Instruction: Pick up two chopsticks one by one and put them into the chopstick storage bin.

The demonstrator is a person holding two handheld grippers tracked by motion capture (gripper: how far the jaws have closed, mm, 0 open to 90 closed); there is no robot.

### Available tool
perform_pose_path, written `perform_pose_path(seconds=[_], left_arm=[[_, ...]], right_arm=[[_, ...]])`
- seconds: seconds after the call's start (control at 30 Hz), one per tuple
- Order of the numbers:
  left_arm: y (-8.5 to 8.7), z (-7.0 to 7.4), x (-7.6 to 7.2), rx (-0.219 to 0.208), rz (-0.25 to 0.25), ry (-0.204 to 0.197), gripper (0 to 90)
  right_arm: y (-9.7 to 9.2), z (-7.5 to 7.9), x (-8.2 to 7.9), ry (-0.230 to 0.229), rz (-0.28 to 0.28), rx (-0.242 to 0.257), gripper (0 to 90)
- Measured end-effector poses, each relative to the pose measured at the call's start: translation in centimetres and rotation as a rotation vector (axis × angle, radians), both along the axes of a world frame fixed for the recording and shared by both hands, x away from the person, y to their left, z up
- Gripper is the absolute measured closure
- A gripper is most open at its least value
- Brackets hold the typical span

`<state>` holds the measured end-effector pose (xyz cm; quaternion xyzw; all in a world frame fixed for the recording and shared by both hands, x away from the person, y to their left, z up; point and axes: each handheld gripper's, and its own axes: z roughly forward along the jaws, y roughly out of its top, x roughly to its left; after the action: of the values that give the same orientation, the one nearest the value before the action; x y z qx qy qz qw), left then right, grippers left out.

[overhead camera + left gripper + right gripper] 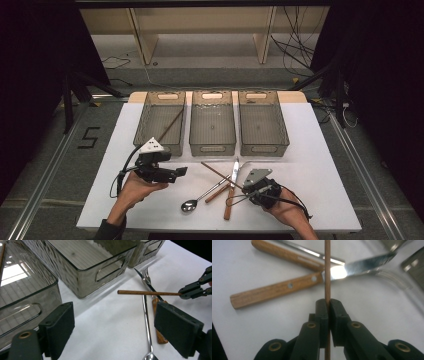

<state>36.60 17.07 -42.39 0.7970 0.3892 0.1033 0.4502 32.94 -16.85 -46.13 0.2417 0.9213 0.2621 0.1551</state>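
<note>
Right tool [328, 305] clamped on a wooden chopstick [327, 270] crossing the knife [287, 287] near the surface's front edge; thin off-centre grip may let it swivel or slip; left tool [112, 332] stands apart, idle.

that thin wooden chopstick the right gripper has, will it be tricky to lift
The chopstick looks straight and stiff, so it probably won't droop. It is thin and round, pinched near one end by the right gripper, so it may pivot or slip. Probably light.
</note>
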Motion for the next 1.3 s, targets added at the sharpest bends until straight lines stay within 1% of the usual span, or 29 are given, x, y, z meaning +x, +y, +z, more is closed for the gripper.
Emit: perform_pose_path(seconds=[0.07,0.1,0.13,0.2,0.27,0.33,0.37,0.43,0.53,0.6,0.67,0.73,0.77,0.8,0.9,0.97,1.0,1.03,1.1,1.13,1.17,1.2,1.27,1.3], left_arm=[[-0.2,0.1,-0.1,-0.002,-0.006,0.000,16.4],[-0.4,0.2,-0.1,0.003,-0.011,-0.003,16.4],[-0.5,0.2,-0.2,0.005,-0.016,-0.006,16.4],[-0.7,0.3,-0.3,0.013,-0.022,-0.009,16.4],[-0.9,0.5,-0.3,0.025,-0.026,-0.012,16.4],[-0.9,0.6,-0.4,0.032,-0.031,-0.017,16.4],[-1.0,0.7,-0.4,0.041,-0.035,-0.019,16.4],[-1.2,0.9,-0.5,0.052,-0.040,-0.027,16.5],[-1.5,1.4,-0.7,0.068,-0.062,-0.032,16.6],[-1.8,1.7,-0.8,0.080,-0.075,-0.030,16.6],[-2.1,2.0,-0.9,0.100,-0.096,-0.033,16.7],[-2.5,2.2,-1.0,0.116,-0.115,-0.031,16.9],[-2.6,2.3,-1.0,0.124,-0.124,-0.028,17.0],[-2.8,2.3,-1.0,0.132,-0.134,-0.025,17.2],[-3.3,2.3,-1.2,0.173,-0.168,-0.012,17.7],[-3.8,2.2,-1.3,0.200,-0.189,-0.003,18.0],[-4.0,2.2,-1.3,0.214,-0.203,0.004,18.3],[-4.3,2.1,-1.3,0.223,-0.212,0.010,19.2],[-5.0,2.0,-1.4,0.246,-0.241,0.022,20.9],[-5.3,2.0,-1.4,0.261,-0.254,0.029,21.6],[-5.6,1.9,-1.5,0.268,-0.265,0.036,22.3],[-5.8,1.9,-1.5,0.285,-0.280,0.039,22.7],[-6.3,1.9,-1.5,0.302,-0.306,0.046,23.8],[-6.4,1.8,-1.5,0.299,-0.313,0.050,24.7]], right_arm=[[0.1,0.6,-0.3,-0.044,0.016,-0.003,86.1],[0.2,0.8,-0.4,-0.067,0.025,-0.008,86.1],[0.4,0.8,-0.6,-0.089,0.037,-0.006,86.1],[0.7,0.8,-0.9,-0.149,0.062,-0.019,86.0],[1.1,0.8,-1.2,-0.185,0.086,-0.033,86.0],[1.5,0.9,-1.6,-0.235,0.118,-0.039,86.0],[1.7,1.0,-1.7,-0.255,0.125,-0.041,86.0],[2.0,1.2,-2.0,-0.305,0.146,-0.063,86.0],[2.5,1.3,-2.6,-0.379,0.171,-0.085,86.0],[2.9,1.2,-3.0,-0.445,0.189,-0.108,86.0],[3.2,1.2,-3.5,-0.521,0.207,-0.146,86.0],[3.4,1.2,-3.9,-0.597,0.277,-0.210,86.0],[3.6,1.1,-4.1,-0.631,0.291,-0.225,86.0],[3.8,1.0,-4.4,-0.641,0.295,-0.233,86.0],[4.3,0.9,-4.7,-0.699,0.327,-0.272,86.1],[4.5,0.7,-5.1,-0.722,0.334,-0.294,86.0],[4.6,0.7,-5.1,-0.749,0.352,-0.306,86.1],[4.7,0.6,-5.2,-0.740,0.349,-0.298,86.0],[4.9,0.5,-5.3,-0.798,0.391,-0.329,86.0],[5.0,0.3,-5.4,-0.811,0.390,-0.335,86.1],[5.1,0.2,-5.5,-0.826,0.401,-0.343,86.1],[5.2,0.2,-5.5,-0.834,0.410,-0.349,86.1],[5.4,-0.1,-5.6,-0.861,0.427,-0.368,86.1],[5.5,-0.2,-5.6,-0.870,0.438,-0.378,86.0]])
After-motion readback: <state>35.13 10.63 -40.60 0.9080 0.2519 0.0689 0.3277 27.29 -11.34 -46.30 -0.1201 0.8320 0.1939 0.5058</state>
